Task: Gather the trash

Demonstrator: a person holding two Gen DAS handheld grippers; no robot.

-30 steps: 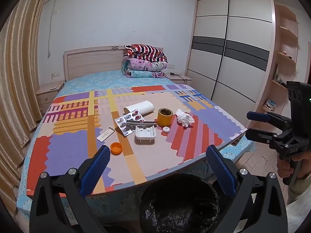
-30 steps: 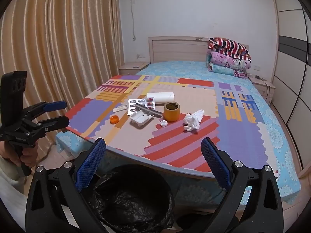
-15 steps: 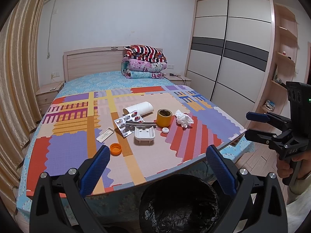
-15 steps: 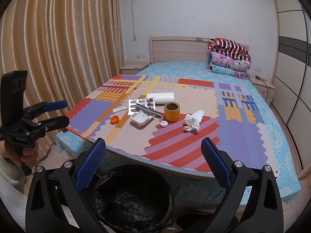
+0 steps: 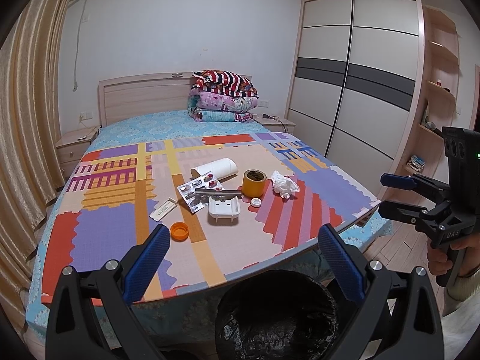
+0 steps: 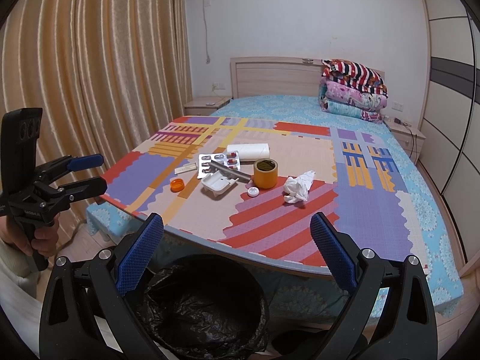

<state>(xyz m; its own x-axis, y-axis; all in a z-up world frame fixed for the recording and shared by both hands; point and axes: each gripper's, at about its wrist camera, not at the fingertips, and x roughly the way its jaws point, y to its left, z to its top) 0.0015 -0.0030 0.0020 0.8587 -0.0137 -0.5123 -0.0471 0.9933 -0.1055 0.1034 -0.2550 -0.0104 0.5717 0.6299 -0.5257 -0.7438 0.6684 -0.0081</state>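
My left gripper [image 5: 241,241] has its two blue-padded fingers [image 5: 147,261] spread wide, with nothing between them. My right gripper [image 6: 237,241] is spread just as wide and is likewise empty. Seen from the opposite camera, each one hangs in the air off the near edge of the bed, held by a hand [image 5: 442,259] around its black handle.

Directly below both grippers stands a round bin lined with a crumpled black plastic bag [image 6: 204,309], at the foot of the bed.

Beyond it lies a patchwork foam mat in red, purple, orange and beige [image 5: 105,234], spread over the blue patterned bedsheet [image 6: 420,186]. The trash sits clustered near the mat's middle. Nearest my left fingers is a small orange bottle cap [image 5: 179,230]. Further in is a white plastic tray on short legs [image 5: 224,208], with a grey metal strip [image 5: 219,193] touching its far rim and lying across a silver blister pack of red capsules [image 5: 195,190]. A thin white strip of card [image 5: 163,209] lies to the left of the pack. Behind it lies a white paper roll on its side [image 5: 218,168]. To the right stand a yellow-brown roll of tape [image 5: 254,183], a small white cap [image 5: 256,202] just in front of it, and a crumpled white tissue [image 5: 283,185].
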